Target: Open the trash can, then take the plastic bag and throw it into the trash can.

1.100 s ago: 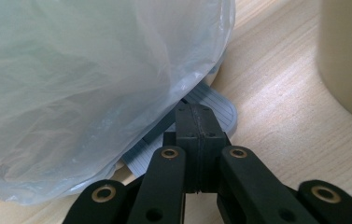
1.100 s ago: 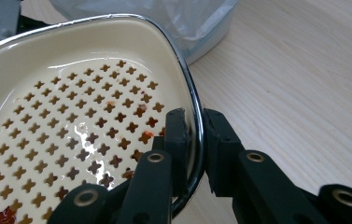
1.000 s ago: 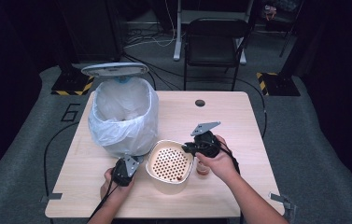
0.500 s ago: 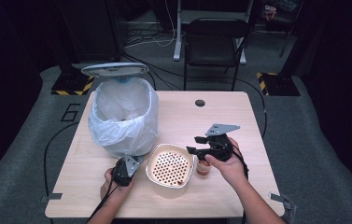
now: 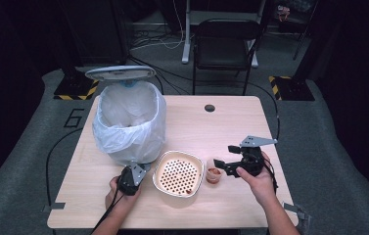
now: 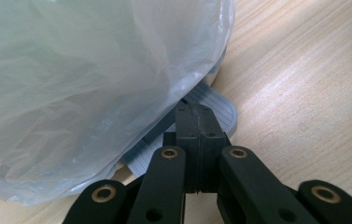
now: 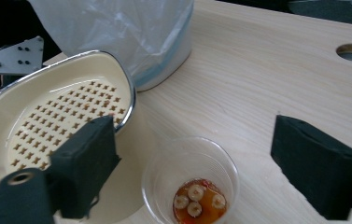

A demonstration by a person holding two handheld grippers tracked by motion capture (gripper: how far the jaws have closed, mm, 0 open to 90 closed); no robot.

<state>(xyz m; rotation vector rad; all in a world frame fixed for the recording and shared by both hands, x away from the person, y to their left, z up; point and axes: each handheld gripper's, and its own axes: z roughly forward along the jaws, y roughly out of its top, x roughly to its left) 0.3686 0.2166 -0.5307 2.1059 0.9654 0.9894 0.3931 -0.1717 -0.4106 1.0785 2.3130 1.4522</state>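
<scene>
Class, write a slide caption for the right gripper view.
Open right gripper over a clear cup of food scraps beside the perforated dish.

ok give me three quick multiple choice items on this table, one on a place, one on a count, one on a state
1. Where is the cup?
A. right of the strainer bowl
B. inside the bin
C. on the chair

2. How many round slices lie in the cup?
A. one
B. four
C. nine

3. How is the left gripper?
A. wide open
B. shut
C. holding the cup

Key: 1 A, the high view shows the cup between bowl and right gripper; 2 B, the right gripper view shows four; 3 B, its pads meet in the left gripper view.
</scene>
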